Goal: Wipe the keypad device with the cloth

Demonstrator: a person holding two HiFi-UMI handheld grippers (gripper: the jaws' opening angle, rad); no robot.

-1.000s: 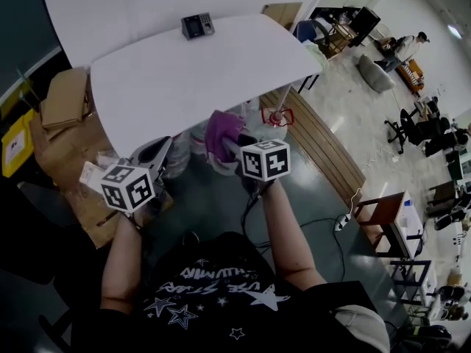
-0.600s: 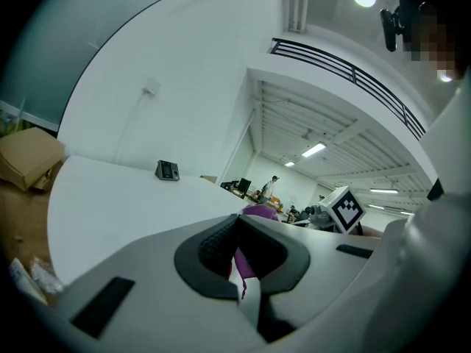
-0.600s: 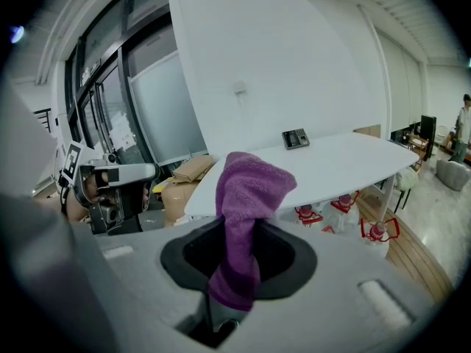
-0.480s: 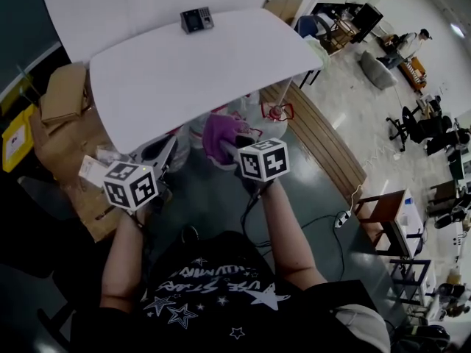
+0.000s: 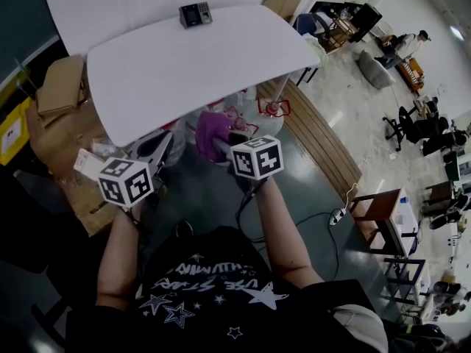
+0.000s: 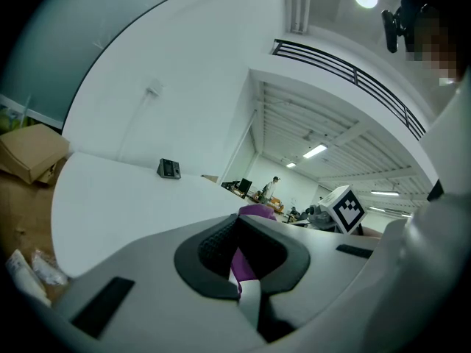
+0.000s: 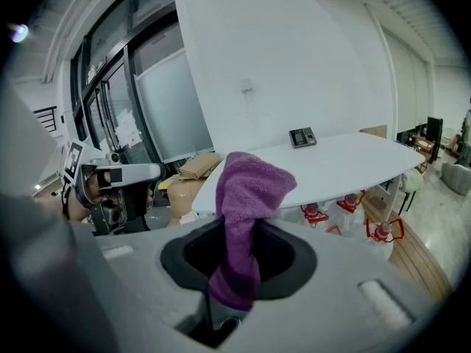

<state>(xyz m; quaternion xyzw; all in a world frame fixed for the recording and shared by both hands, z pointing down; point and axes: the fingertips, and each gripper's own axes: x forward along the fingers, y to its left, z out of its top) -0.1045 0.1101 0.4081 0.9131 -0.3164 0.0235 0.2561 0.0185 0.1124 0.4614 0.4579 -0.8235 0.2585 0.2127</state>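
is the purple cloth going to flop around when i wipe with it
Probably floppy: the purple cloth folds over above the shut jaws of the right gripper. Its fuzzy pile looks grippy, so it likely won't slip out.

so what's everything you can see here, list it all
table: one, white, ahead of the person
keypad: one, dark, at the table's far edge
cloth: one, purple, clamped in the right gripper
boxes: several, brown cardboard, on the floor left of the table
bottles: at least three, clear with red handles, on the floor under the table
power strip: one, white, on the floor to the right
office chair: one, black, far right
left gripper: one, grey, short of the table, jaws slightly apart, holding nothing
right gripper: one, grey, short of the table, jaws shut on the cloth
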